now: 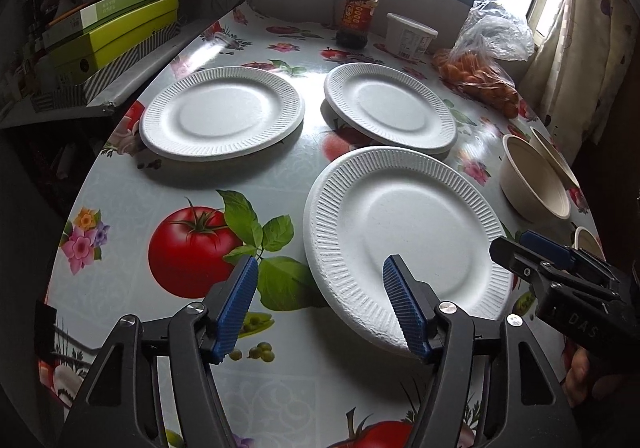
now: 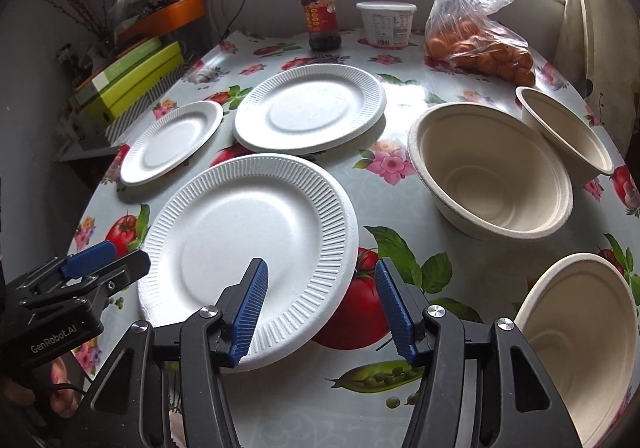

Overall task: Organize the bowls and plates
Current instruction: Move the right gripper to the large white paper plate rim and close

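Note:
Three white paper plates lie on the table: a near plate [image 1: 404, 240] [image 2: 248, 260], a far left plate [image 1: 222, 113] [image 2: 172, 141] and a far right plate [image 1: 390, 105] [image 2: 310, 113]. Three beige bowls stand to the right: a large one [image 2: 492, 171] [image 1: 534, 179], one leaning behind it [image 2: 568, 127], and a near one [image 2: 580, 344]. My left gripper [image 1: 320, 308] is open, its right finger over the near plate's front rim. My right gripper [image 2: 320, 308] is open, straddling the near plate's right rim. Both are empty.
A sauce jar [image 2: 320, 17], a white tub [image 2: 386, 23] and a bag of oranges [image 2: 476, 43] stand at the table's far edge. Green boxes [image 1: 112, 35] are stacked on a shelf at the left. The tablecloth [image 1: 192, 248] has fruit prints.

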Demonstrator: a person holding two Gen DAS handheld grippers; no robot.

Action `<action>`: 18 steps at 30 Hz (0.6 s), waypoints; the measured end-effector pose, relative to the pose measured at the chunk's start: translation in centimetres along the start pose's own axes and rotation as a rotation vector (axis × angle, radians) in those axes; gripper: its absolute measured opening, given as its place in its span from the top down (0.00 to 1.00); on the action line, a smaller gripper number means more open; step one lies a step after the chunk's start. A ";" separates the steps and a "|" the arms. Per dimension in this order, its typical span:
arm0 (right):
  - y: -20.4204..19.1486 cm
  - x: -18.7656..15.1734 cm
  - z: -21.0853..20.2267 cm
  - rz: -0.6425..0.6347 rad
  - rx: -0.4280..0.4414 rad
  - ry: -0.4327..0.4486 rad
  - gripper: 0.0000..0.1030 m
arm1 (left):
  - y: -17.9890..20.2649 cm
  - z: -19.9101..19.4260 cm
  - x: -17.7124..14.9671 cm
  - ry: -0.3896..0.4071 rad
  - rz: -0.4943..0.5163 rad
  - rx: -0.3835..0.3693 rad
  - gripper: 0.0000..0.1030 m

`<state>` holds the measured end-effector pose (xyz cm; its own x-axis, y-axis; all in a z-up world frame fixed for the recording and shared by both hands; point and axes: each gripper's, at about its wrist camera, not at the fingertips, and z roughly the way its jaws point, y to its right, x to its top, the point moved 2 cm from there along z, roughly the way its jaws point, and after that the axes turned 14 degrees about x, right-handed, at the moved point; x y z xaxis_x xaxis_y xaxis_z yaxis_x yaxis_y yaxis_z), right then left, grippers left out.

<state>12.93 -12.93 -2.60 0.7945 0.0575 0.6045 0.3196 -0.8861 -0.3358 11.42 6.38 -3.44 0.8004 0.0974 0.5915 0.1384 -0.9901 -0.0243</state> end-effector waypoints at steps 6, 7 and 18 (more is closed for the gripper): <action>0.6 0.2 0.8 0.027 0.009 -0.019 0.54 | -0.2 0.7 0.2 -0.026 -0.015 -0.044 0.47; 0.6 0.2 0.9 0.031 0.009 -0.021 0.57 | -0.2 0.8 0.2 -0.027 -0.014 -0.042 0.47; 1.1 0.4 1.2 0.053 0.014 -0.030 0.74 | 0.0 1.8 0.4 -0.060 -0.014 -0.046 0.71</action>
<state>14.28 -13.35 -3.61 0.8257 0.0246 0.5635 0.2834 -0.8819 -0.3768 12.76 6.57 -4.65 0.8322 0.1156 0.5423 0.1237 -0.9921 0.0216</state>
